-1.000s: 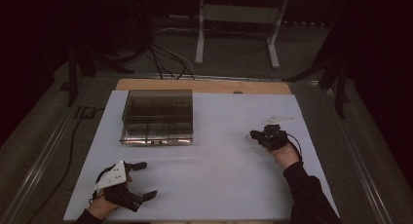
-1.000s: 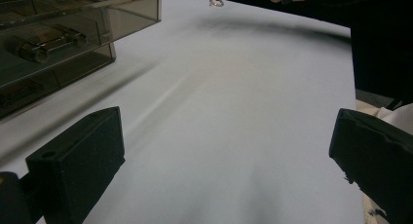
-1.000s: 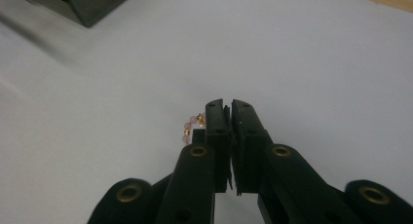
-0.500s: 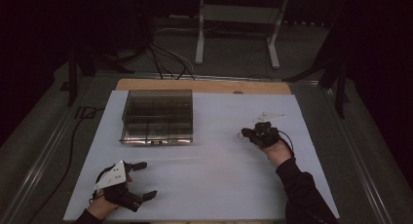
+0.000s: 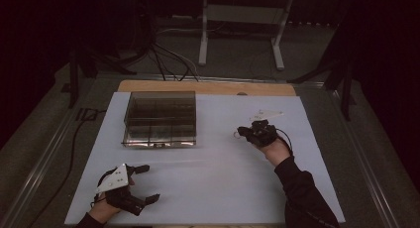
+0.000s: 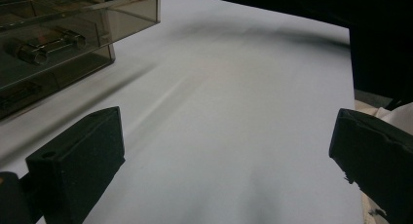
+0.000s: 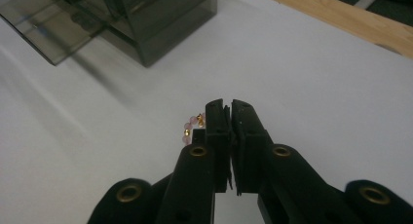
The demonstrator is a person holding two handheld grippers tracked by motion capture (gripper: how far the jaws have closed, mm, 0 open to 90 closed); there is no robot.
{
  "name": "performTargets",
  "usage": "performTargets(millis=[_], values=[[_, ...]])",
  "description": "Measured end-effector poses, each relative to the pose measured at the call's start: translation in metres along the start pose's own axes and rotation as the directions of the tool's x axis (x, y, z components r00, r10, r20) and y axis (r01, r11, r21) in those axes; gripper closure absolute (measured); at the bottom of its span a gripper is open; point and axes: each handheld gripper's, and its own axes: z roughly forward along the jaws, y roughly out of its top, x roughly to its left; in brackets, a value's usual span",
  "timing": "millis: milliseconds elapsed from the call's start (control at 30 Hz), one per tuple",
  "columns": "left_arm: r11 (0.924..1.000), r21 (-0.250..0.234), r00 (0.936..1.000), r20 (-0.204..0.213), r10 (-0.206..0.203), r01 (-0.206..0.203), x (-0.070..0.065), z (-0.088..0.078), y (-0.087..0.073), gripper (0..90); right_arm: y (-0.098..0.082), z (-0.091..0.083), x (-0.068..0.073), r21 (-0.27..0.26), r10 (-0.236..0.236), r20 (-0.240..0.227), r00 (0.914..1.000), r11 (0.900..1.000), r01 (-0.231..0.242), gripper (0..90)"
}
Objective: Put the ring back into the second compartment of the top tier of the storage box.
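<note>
1. A little string of pink and gold beads (image 7: 191,126) is pinched in the right gripper (image 7: 227,109). Its jaws are squeezed tight together, and the beads hang out at one side.
2. In the high view the right gripper (image 5: 247,133) is over the right half of the white table sheet (image 5: 218,188). A second ago it was closer to the right edge. Now it has moved toward the middle, nearer the box.
3. That looks like the beads are being carried to the smoky clear box (image 5: 159,120), which sits near the far left corner of the sheet. The beads are not in it yet.
4. The left gripper (image 5: 141,184) rests by the near left corner. Its jaws are wide apart and hold nothing, same as before.
</note>
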Motion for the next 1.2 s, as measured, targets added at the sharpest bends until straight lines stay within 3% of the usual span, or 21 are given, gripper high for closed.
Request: performTargets(millis=[1200], values=[[1.0000, 0.000, 1.0000, 0.003, -0.002, 0.002, 0.000, 0.000, 0.000, 0.7, 0.060, 0.004, 0.043, -0.074, -0.098, -0.070, 0.9927, 0.993, 0.093, 87.0]])
